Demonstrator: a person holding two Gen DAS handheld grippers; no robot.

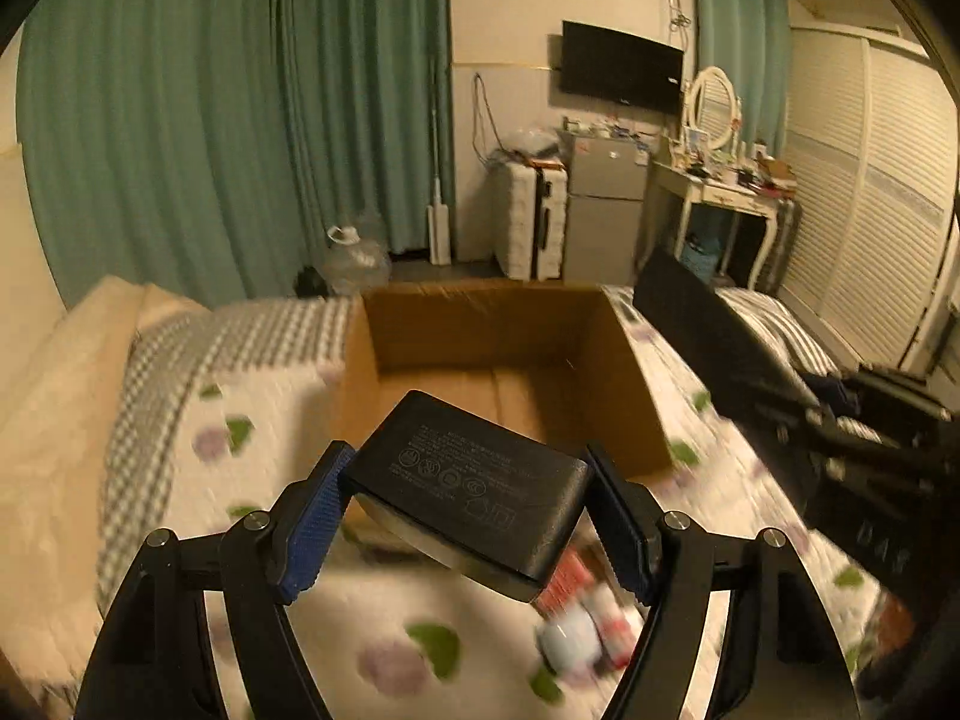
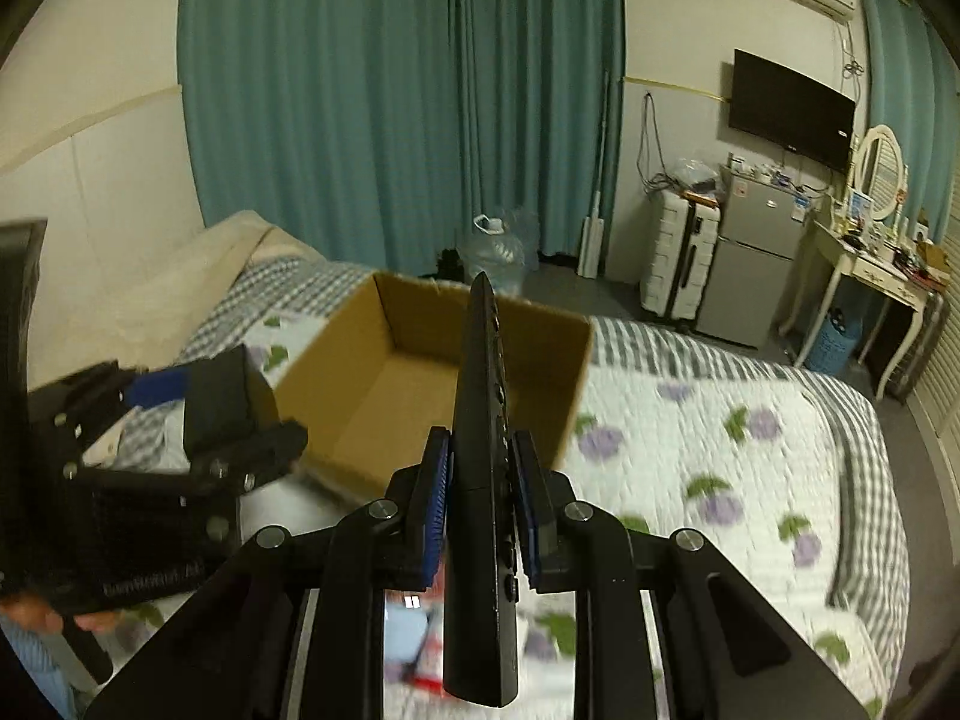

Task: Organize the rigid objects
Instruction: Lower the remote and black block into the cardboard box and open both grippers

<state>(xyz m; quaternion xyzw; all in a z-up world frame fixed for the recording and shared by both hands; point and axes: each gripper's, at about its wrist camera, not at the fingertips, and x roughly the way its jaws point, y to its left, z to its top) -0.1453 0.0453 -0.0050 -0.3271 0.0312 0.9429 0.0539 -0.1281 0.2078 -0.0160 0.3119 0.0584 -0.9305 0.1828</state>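
My left gripper (image 1: 467,495) is shut on a black power adapter (image 1: 465,477) with printed markings, held above the bed just before an open, empty cardboard box (image 1: 504,324). My right gripper (image 2: 480,480) is shut on a long black remote control (image 2: 483,480) held on edge, its tip pointing over the same box (image 2: 420,372). In the right wrist view the left gripper and its adapter (image 2: 219,399) are at the left, beside the box's near left corner. In the left wrist view the right gripper and its remote (image 1: 720,348) come in from the right.
The box sits on a bed with a white floral quilt (image 2: 720,450). Small red, white and blue items (image 1: 582,624) lie on the quilt beneath my left gripper. Beyond the bed are teal curtains, a water jug (image 1: 354,258), a suitcase, a small fridge (image 1: 603,210) and a dressing table.
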